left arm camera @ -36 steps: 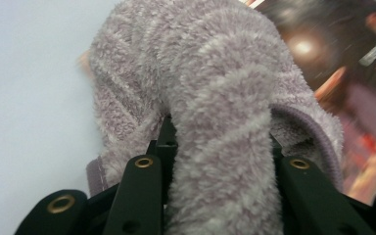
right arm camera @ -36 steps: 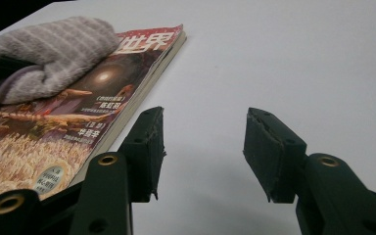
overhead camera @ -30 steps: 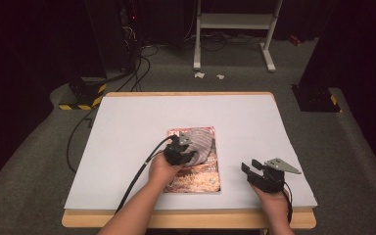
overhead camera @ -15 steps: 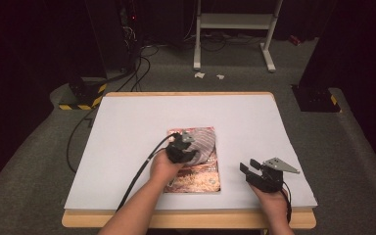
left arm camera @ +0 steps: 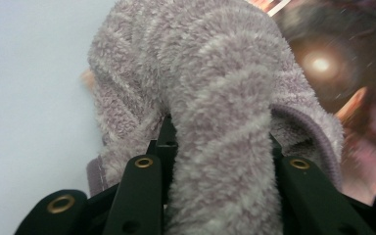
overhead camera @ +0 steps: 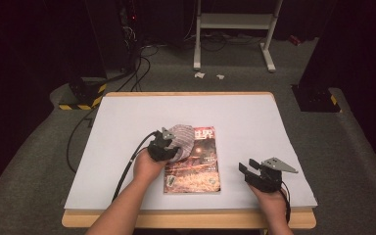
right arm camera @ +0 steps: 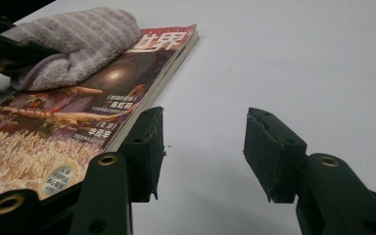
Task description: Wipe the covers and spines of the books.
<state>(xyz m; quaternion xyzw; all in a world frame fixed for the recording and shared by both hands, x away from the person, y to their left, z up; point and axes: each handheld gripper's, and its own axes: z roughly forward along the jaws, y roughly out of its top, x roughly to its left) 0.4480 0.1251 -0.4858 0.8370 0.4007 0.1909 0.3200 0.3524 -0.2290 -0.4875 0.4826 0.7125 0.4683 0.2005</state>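
In the high view a white sheet covers a wooden table (overhead camera: pixel 127 122), which stands on grey carpet in a dark room; black cables trail over the floor past the far left corner, where a yellow-and-black striped block (overhead camera: pixel 85 98) sits, and a pale metal frame (overhead camera: pixel 235 29) stands beyond the far edge. A magazine (overhead camera: pixel 196 169) with a reddish cover lies flat near the middle of the near edge, and a grey striped towel (overhead camera: pixel 183 139) rests on its far left corner. The left gripper (overhead camera: pixel 164 147) pinches that towel, while the right gripper (overhead camera: pixel 254 171) hovers near the near right corner, well apart from the magazine. Against the earlier high views, the towel and left gripper now sit slightly farther left on the cover, and the right gripper is in the same place. In the left gripper view the fluffy towel (left arm camera: pixel 210 98), pale lilac-grey with lighter stripes and a stitched hem, bulges between the black jaws, which are pressed onto it, over the glossy cover (left arm camera: pixel 333 63). In the right gripper view the jaws stand spread with nothing between them over bare white sheet, the magazine (right arm camera: pixel 78 127) just beside the left jaw and the towel (right arm camera: pixel 73 41) lying at its far end.
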